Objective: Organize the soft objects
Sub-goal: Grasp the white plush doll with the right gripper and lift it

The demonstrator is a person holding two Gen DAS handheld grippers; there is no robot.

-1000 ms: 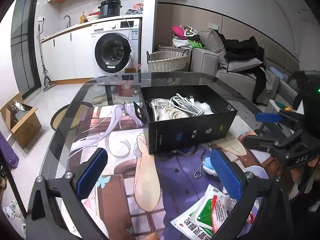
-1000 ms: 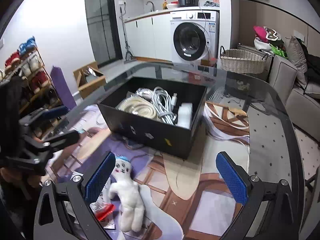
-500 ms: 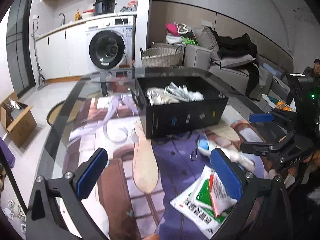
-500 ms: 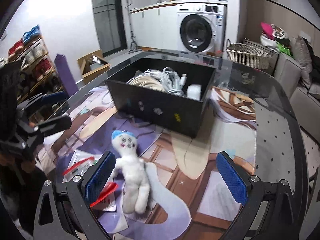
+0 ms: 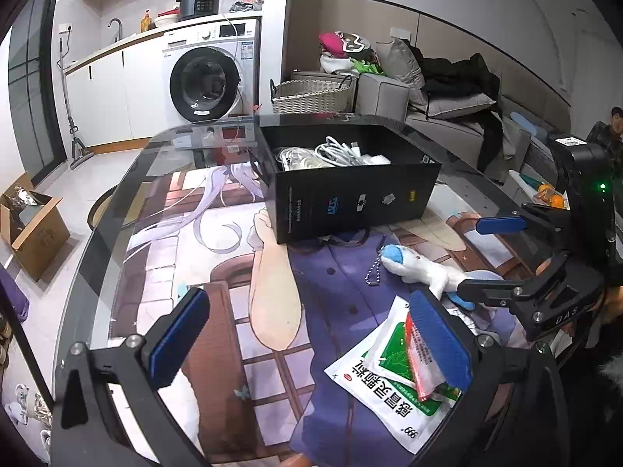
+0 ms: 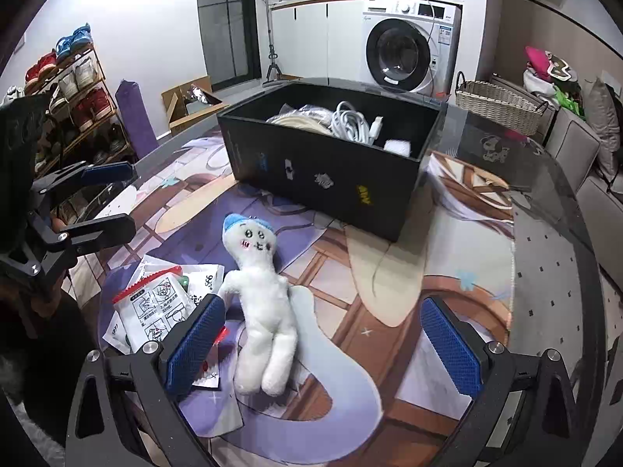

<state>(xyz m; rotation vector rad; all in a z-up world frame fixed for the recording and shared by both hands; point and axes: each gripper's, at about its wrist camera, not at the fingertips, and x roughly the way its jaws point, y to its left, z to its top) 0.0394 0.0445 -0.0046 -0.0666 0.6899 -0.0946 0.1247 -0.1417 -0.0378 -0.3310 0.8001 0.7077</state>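
The plush doll [image 6: 264,311] looks light, limp and squashy, so it will likely sag from wherever it is pinched; the thick torso seems the surest hold, as an arm or leg would let it dangle and swing. It is a white, long-limbed figure with a blue cap, a stitched face and a small bead chain at the head. It lies face up on the printed mat of the glass table [image 6: 553,272], near the table's front edge, just in front of the black box [image 6: 331,167] of cables and touching the sachets [image 6: 155,303] at its side. The right gripper [image 6: 323,334] hangs over it with jaws wide apart, holding nothing; the left gripper [image 5: 307,334] is likewise spread and empty above the sachets.
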